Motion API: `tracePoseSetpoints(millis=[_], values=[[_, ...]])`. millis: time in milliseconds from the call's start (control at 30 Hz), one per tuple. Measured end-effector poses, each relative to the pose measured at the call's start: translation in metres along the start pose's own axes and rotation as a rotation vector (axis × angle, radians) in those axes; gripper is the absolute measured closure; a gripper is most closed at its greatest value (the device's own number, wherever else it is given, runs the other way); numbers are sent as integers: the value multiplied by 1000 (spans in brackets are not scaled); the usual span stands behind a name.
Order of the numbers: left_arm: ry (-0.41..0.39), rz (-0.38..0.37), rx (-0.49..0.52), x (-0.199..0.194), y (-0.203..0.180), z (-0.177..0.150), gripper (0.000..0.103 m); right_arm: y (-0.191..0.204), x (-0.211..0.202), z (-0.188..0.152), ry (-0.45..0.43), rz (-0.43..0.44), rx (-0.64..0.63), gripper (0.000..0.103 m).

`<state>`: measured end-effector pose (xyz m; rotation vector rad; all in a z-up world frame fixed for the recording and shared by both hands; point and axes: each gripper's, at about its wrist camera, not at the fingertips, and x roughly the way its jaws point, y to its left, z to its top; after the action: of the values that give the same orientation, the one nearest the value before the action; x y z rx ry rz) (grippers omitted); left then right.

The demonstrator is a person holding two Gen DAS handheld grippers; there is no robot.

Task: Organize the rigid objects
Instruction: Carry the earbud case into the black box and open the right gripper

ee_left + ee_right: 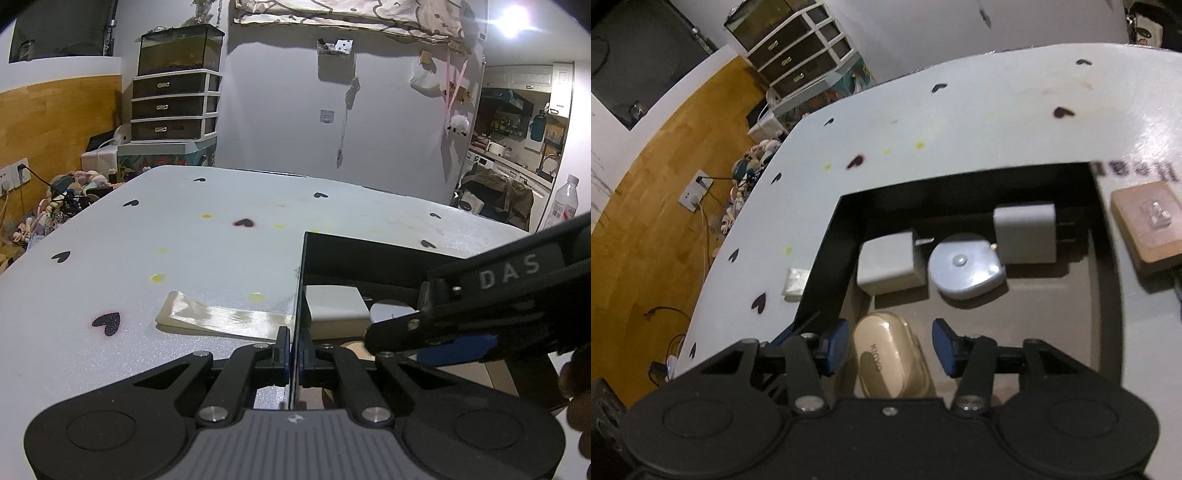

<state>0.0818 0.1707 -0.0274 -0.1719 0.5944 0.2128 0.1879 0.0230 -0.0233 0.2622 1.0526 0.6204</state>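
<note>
White heart-dotted tabletop (960,122): my left jaws (294,354) clenched on the black box (827,258) wall, my right jaws (890,347) parted around the beige case (890,363) inside beside two chargers (890,264) and a tape measure (967,266); a pink block (1145,229) waits outside.

"DAS" stands in pale letters on the right tongs (424,332); "kinyo", or close to it, on the beige case (890,360) between those tongs.
</note>
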Motion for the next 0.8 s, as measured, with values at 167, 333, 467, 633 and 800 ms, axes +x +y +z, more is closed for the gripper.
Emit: tracePoseSetpoints(millis=[167, 333, 467, 633, 800], values=[[-1, -1, 0, 0, 0, 0, 99, -13, -1, -2, -16, -68, 61, 83], [0, 1, 0, 0, 0, 0, 99, -7, 9, -7, 43, -63, 7, 85], [0, 2, 0, 0, 0, 0, 99, 0, 16, -11, 77, -25, -22, 85], [-1, 0, -1, 0, 1, 0, 100, -2, 12, -13, 70, -18, -25, 82], [-1, 1, -2, 0, 1, 0, 99, -2, -11, -17, 7, -4, -80, 73]])
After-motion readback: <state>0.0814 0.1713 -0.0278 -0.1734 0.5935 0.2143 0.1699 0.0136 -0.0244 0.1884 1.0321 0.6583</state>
